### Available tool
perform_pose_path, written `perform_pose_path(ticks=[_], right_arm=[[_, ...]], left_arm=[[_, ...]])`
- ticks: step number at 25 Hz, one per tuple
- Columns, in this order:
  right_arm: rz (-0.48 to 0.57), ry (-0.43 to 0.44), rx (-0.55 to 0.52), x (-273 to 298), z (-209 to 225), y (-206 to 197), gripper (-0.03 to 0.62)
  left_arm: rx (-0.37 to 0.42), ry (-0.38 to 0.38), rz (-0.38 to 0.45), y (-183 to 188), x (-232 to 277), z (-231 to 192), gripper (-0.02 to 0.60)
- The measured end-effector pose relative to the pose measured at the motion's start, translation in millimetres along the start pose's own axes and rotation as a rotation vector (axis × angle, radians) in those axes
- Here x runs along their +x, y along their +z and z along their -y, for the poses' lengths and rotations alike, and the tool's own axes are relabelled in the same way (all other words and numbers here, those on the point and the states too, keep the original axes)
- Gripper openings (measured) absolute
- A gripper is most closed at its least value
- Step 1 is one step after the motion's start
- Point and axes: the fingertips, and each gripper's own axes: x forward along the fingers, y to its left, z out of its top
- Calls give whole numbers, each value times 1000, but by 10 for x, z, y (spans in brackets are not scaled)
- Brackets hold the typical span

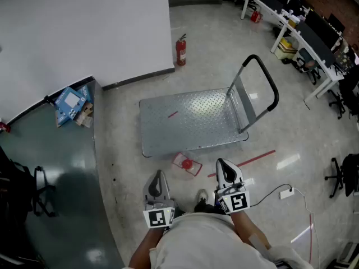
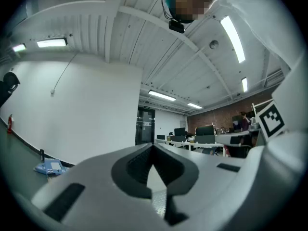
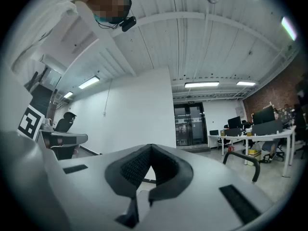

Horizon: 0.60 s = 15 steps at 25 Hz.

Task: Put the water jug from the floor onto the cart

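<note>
"Where's the clear plastic water jug with the red cap (image 1: 187, 164) sitting?"

"It's sitting on the floor, just beside the near edge of the grey steel platform cart (image 1: 190, 119)."

"And the grippers?"

"The left gripper (image 1: 159, 177) and the right gripper (image 1: 224, 167) are hovering level near the jug, one on each side. Both are keeping their jaws pressed together, gripping nothing."

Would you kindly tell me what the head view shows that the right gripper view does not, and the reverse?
Only the head view: the water jug on the floor beside the cart, the fire extinguisher, the left tool. Only the right gripper view: ceiling lights, the glass door, and the right tool up close, its jaws shut and empty. Both: the cart's black handle and the white wall.
</note>
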Motion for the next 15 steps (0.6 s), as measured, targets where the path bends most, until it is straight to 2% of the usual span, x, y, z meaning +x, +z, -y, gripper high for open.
perform_pose_path(ticks=[15], right_arm=[[-22,16,25,111,-6,-142,11]], left_arm=[[0,0,-5,-43,89,-31,3]])
